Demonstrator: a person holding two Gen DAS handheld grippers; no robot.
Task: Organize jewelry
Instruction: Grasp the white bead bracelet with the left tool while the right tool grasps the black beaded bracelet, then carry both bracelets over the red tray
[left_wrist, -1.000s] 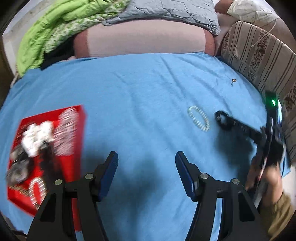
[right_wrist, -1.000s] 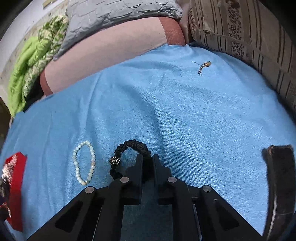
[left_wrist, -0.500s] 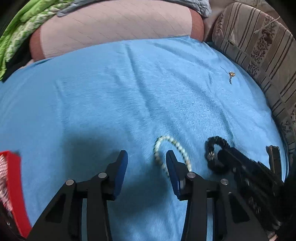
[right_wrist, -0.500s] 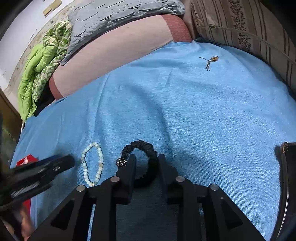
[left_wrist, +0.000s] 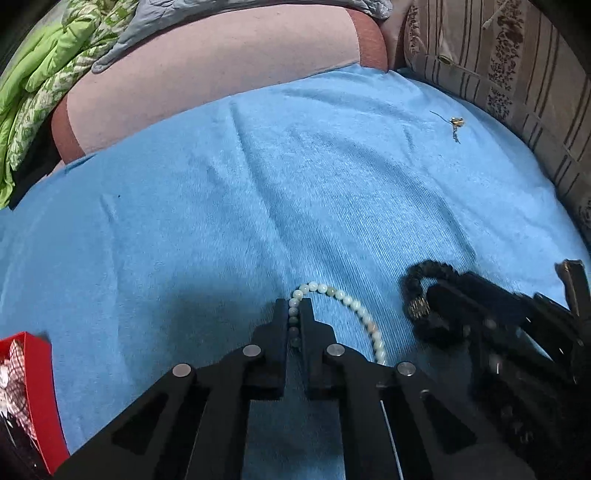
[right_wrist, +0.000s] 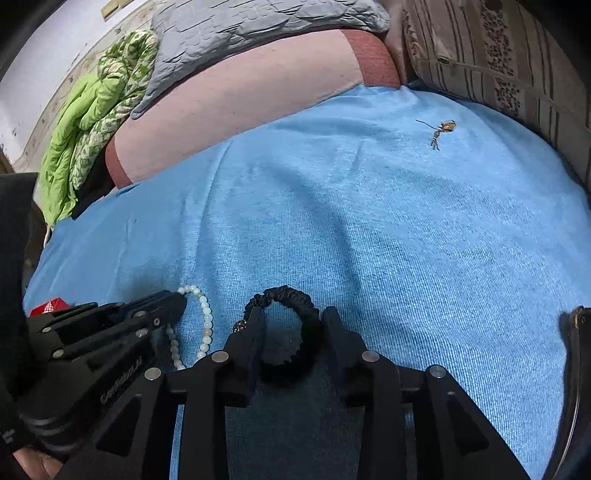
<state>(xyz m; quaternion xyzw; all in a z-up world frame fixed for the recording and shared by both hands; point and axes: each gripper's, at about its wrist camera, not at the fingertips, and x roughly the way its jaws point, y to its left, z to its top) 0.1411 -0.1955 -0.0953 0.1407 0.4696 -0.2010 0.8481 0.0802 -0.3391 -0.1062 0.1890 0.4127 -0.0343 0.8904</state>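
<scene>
L gripper (left_wrist: 294, 317) is clamped on the pearl bracelet's (left_wrist: 364, 316) near-left strand, on the blue sheet (left_wrist: 258, 206). R gripper (right_wrist: 291, 325) is spread wide, black bracelet (right_wrist: 295, 295) lying loose btwn its fingers. Risk: thin pinch, so beads may slip or snag the cloth on lift. Farther off, a small gold pendant (right_wrist: 441, 131). L view alone shows the red box (left_wrist: 35, 398) w/ jewelry; R view alone shows the spread clearly.

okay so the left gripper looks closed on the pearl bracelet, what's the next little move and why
Probably lift the left gripper straight up a little. It is shut on the bead bracelet, whose loop otherwise lies on the blue cloth, so a short lift frees it before carrying it left toward the red box. The right gripper stands open around the black bracelet.
</scene>
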